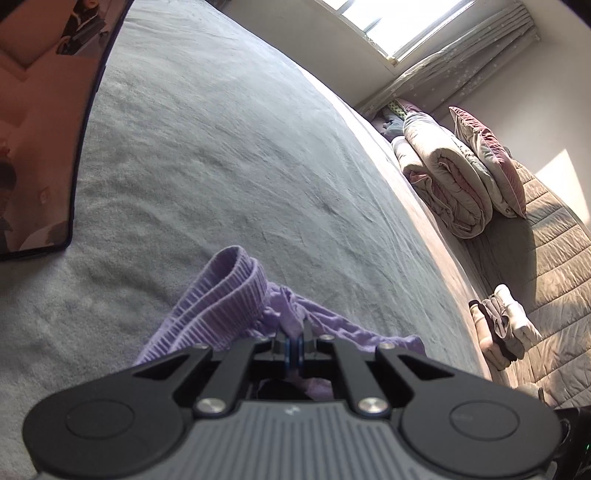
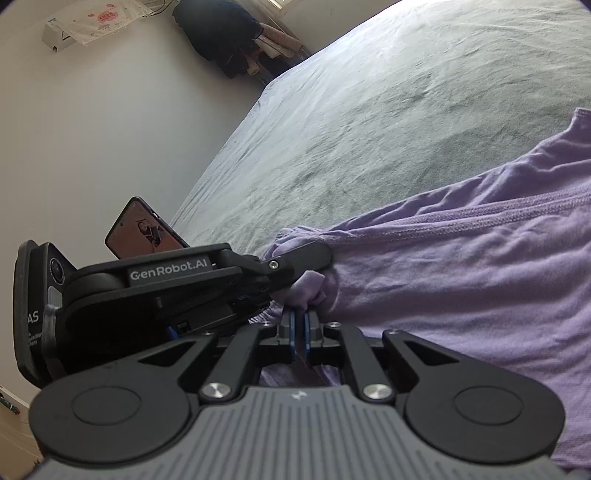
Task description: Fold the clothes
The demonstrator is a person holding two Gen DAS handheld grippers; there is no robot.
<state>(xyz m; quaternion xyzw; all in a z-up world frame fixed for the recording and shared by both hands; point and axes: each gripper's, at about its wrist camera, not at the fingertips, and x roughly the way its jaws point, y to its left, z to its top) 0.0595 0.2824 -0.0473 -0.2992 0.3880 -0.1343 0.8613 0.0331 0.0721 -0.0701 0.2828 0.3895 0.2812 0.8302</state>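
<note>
Both the left gripper [image 1: 293, 341] and right gripper [image 2: 300, 325] are clenched side by side on the lilac ribbed-cuff top [image 2: 461, 266], which drapes ahead onto the grey bedspread [image 1: 221, 166], seemingly to draw a fold.

White lettering reading "GenRobot.AI" runs along the black side of the left tool [image 2: 295, 275], seen from the right wrist camera. On the dark housing at that tool's rear, beside its round camera lens [image 2: 57, 271], the letters "AS" show at the frame's edge, with smaller lines beneath too cut off to read. Red marks on a paper sheet [image 2: 99, 18] on the wall are illegible.
</note>
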